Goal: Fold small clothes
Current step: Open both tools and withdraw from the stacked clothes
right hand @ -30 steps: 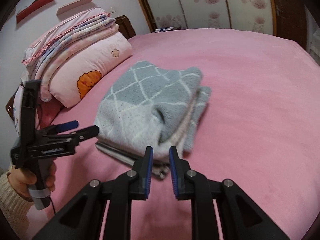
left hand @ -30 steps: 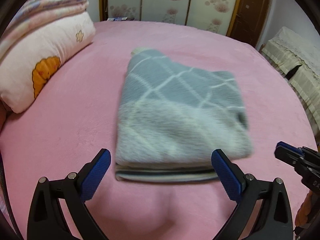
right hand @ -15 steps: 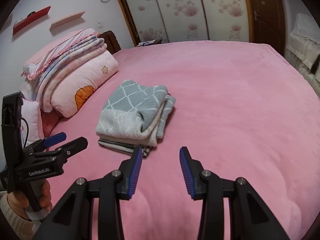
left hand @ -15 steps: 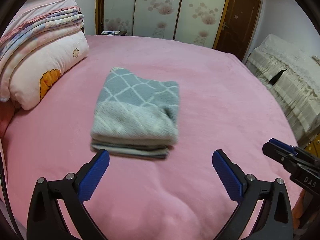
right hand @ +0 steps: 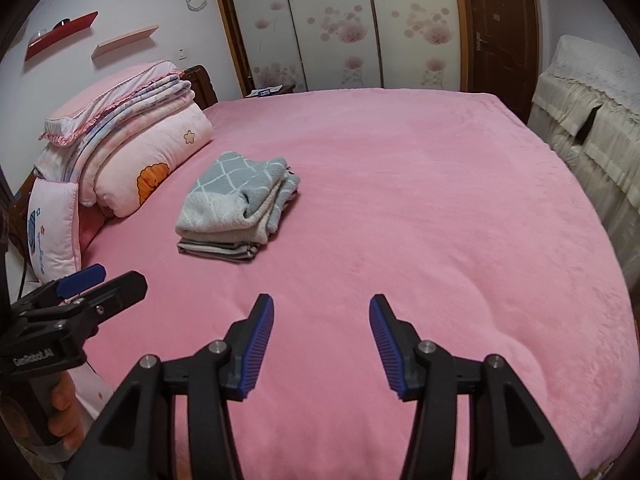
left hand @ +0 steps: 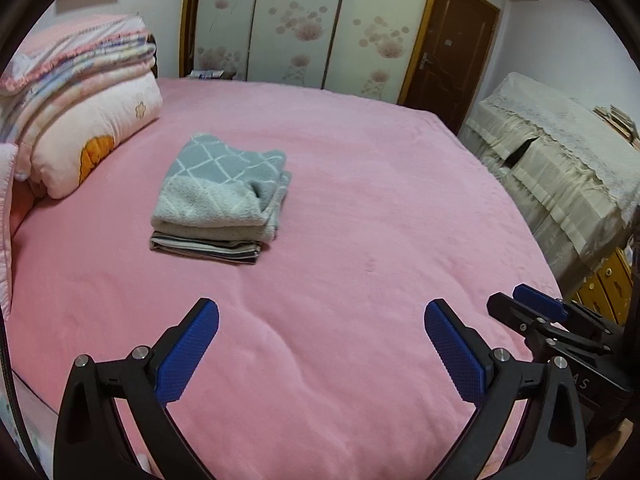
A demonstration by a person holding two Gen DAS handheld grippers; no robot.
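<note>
A folded grey garment with a white diamond pattern (left hand: 224, 184) (right hand: 236, 196) lies on top of a folded striped piece (left hand: 204, 249) (right hand: 218, 249) on the pink bed (left hand: 360, 208) (right hand: 400, 200). My left gripper (left hand: 320, 344) hangs well in front of the stack, jaws wide open and empty. My right gripper (right hand: 320, 340) is also back from the stack; its jaws are opening with nothing between them. Each gripper shows at the edge of the other's view: the right gripper (left hand: 536, 312) and the left gripper (right hand: 100, 284).
Stacked pink quilts and a pillow (left hand: 92, 120) (right hand: 132, 152) sit left of the clothes. A cloth-covered cabinet (left hand: 560, 152) (right hand: 592, 108) stands beyond the bed's right edge. Wardrobe doors (right hand: 340, 20) and a brown door (left hand: 452, 52) are behind.
Both grippers have pulled back and up from the folded stack, which now looks smaller and farther away. The right jaws went from nearly shut to apart. The stack stays in place.
</note>
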